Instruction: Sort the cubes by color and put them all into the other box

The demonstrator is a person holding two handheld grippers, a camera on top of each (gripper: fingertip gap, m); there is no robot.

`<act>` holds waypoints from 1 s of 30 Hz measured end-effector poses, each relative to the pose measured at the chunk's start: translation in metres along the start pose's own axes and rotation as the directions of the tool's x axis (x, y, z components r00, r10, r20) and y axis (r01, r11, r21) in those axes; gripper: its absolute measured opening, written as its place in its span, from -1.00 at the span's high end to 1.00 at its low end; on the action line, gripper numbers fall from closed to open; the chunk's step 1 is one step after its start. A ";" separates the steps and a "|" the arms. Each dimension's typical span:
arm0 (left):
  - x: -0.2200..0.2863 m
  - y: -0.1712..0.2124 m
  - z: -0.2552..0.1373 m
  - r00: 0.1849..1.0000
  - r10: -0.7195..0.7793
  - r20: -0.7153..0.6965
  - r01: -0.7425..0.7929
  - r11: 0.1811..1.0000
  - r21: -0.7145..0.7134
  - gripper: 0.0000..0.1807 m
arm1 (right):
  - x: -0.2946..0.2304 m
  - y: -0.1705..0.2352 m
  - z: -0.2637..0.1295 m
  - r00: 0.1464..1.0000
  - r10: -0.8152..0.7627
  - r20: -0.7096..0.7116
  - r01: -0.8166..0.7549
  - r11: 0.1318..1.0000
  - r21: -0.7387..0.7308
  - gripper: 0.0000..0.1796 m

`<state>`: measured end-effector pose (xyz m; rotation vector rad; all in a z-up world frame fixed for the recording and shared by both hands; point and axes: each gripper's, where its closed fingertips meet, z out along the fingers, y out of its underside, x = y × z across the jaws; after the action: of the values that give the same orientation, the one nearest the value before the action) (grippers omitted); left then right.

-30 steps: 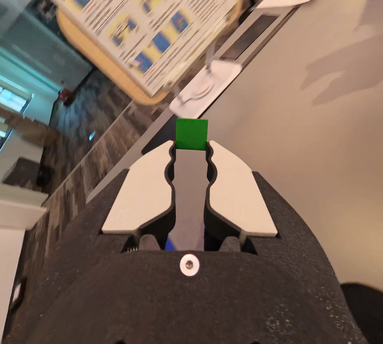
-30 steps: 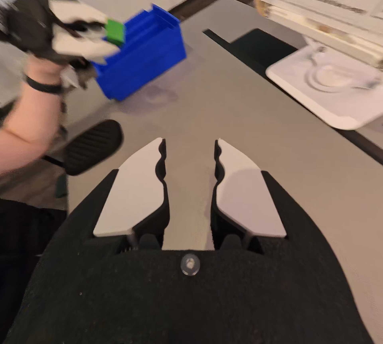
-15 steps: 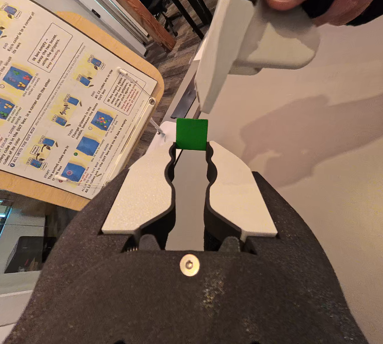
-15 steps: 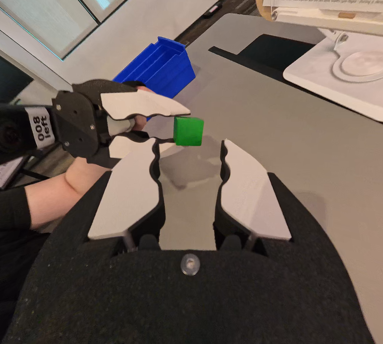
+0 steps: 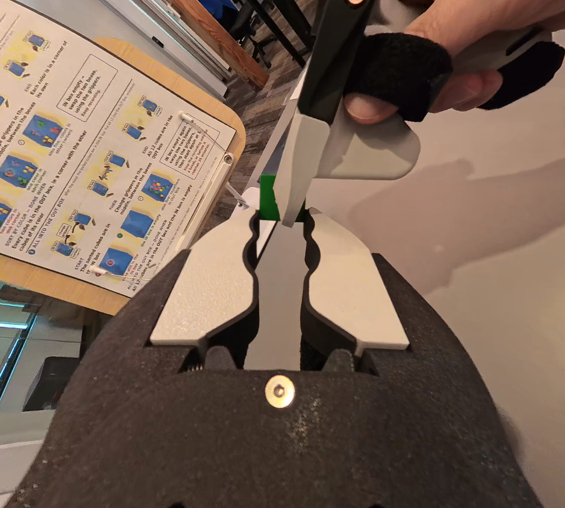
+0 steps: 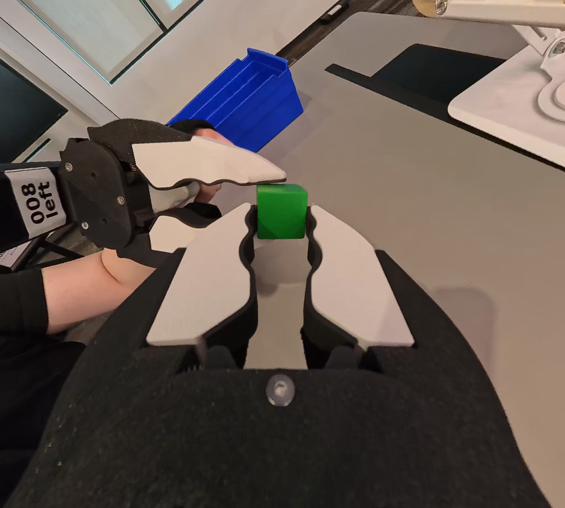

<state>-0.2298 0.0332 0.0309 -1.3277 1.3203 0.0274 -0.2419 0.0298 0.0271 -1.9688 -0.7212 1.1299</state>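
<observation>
A green cube [image 6: 281, 211] is held above the grey table [image 6: 412, 202], with both grippers on it. My right gripper [image 6: 280, 213] is shut on the green cube, one pad on its left side and one on its right. My left gripper [image 5: 281, 213] is also shut on the cube [image 5: 267, 199]. In the right wrist view its upper finger [image 6: 214, 163] lies on the cube's top, and its lower fingertip is hidden behind my right finger. In the left wrist view one right finger [image 5: 295, 175] crosses in front of the cube. The blue box [image 6: 250, 107] stands behind and looks empty.
An instruction board [image 5: 91, 172] on a white stand base [image 6: 504, 114] stands at the table's far side, next to a black mat [image 6: 428, 74]. A person's hand [image 5: 458, 19] holds the right gripper and a forearm [image 6: 91, 288] reaches in from the left.
My left gripper brought the green cube over from the blue box. My right gripper opened wide, moved around the cube and closed on its sides. The left grip stayed unchanged.
</observation>
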 end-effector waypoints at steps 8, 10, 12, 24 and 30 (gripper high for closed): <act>0.001 -0.003 -0.003 1.000 0.011 0.016 -0.011 1.000 0.005 0.70 | -0.005 -0.003 -0.003 0.999 -0.042 0.007 0.042 0.999 0.007 0.68; 0.001 -0.004 -0.003 1.000 -0.006 0.030 0.005 1.000 0.016 0.70 | -0.005 -0.003 -0.003 0.999 -0.049 0.006 0.049 0.999 0.005 0.68; 0.002 -0.005 -0.003 0.999 -0.017 0.036 0.017 1.000 0.020 0.67 | -0.002 -0.004 -0.005 0.999 -0.054 -0.007 0.054 0.999 0.010 0.68; -0.030 0.027 -0.016 0.991 -0.125 0.052 0.130 0.985 -0.114 0.54 | 0.085 -0.014 -0.247 0.764 -0.040 -0.644 0.064 0.998 0.014 0.68; -0.047 0.035 -0.025 0.978 -0.181 0.104 0.196 0.968 -0.154 0.65 | 0.231 0.084 -0.393 0.441 0.177 -0.880 -0.427 0.904 -0.033 0.68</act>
<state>-0.2864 0.0580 0.0472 -1.5697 1.1304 0.0638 0.2196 0.0310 -0.0172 -2.5825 0.0826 0.0526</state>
